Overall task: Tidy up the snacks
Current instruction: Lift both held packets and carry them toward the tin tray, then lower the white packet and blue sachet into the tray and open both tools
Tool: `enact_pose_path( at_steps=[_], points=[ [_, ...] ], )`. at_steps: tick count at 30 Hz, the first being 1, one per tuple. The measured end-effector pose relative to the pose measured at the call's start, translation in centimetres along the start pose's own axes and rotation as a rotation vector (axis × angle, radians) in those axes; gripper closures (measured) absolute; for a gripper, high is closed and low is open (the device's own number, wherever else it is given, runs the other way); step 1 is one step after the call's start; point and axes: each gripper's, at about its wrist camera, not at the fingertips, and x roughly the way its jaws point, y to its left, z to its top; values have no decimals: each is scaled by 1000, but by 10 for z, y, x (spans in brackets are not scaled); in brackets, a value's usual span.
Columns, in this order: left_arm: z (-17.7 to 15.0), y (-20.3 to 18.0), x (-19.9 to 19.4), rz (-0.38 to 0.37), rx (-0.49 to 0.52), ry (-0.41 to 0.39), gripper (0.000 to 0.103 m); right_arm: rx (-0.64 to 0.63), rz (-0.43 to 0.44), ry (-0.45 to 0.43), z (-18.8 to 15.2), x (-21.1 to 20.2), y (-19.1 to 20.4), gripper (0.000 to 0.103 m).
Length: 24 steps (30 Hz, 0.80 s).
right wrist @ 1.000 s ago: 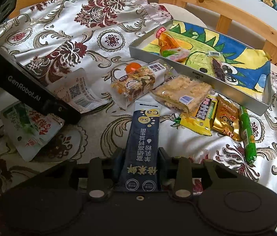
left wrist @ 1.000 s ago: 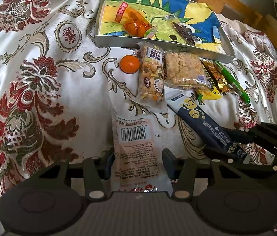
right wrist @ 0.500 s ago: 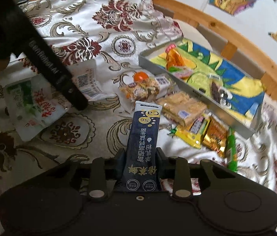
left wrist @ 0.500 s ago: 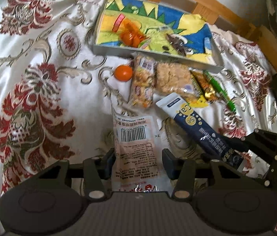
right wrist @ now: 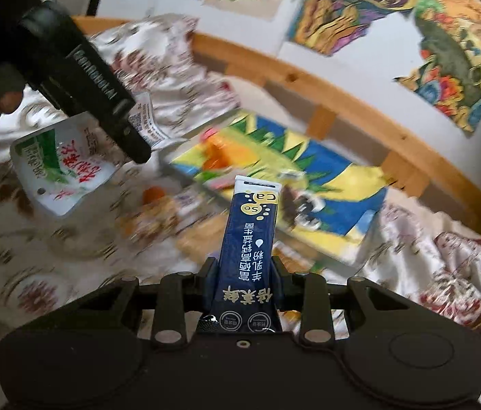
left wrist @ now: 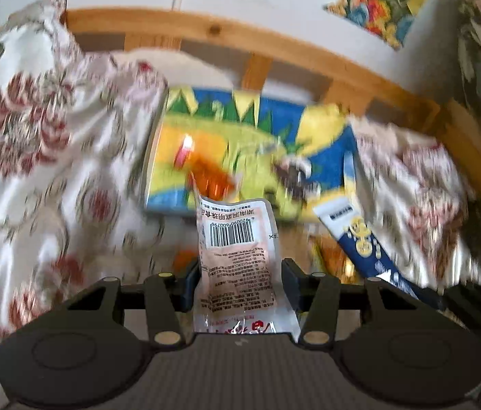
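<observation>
My left gripper (left wrist: 240, 273) is shut on a white snack pouch (left wrist: 237, 239) with a barcode, held up in the air; the pouch's green-and-red front shows in the right wrist view (right wrist: 59, 167). My right gripper (right wrist: 244, 273) is shut on a dark blue stick packet (right wrist: 250, 239), also raised; it shows in the left wrist view (left wrist: 360, 239). Beyond both lies the colourful tray (left wrist: 326, 130) with an orange-wrapped snack (left wrist: 213, 177) and a dark one (left wrist: 291, 171) inside. The views are motion-blurred.
Several snack packs (right wrist: 151, 218) and a small orange (right wrist: 153, 194) lie on the floral bedspread (left wrist: 35, 136) in front of the tray (right wrist: 353, 177). A wooden bed rail (left wrist: 274, 48) and a wall with paintings (right wrist: 343, 7) stand behind.
Both grippers have lifted their packets off the bedspread and tilted upward and toward the tray, so the bed rail and wall now show.
</observation>
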Motion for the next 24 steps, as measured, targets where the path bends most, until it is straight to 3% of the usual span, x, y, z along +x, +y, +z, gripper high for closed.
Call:
enact_pose_path(
  at_steps=[6, 11, 17, 24],
  points=[
    [62, -24, 29, 27, -38, -46, 49, 71, -74, -96, 29, 25, -45, 69],
    [94, -38, 67, 42, -47, -92, 49, 154, -118, -150, 44, 53, -83, 69],
    [99, -35, 114, -2, -103, -127, 49, 244, -182, -148, 46, 106, -110, 69],
    [99, -35, 150, -29, -134, -172, 49, 282, -234, -69, 30, 156, -111, 69]
  ],
)
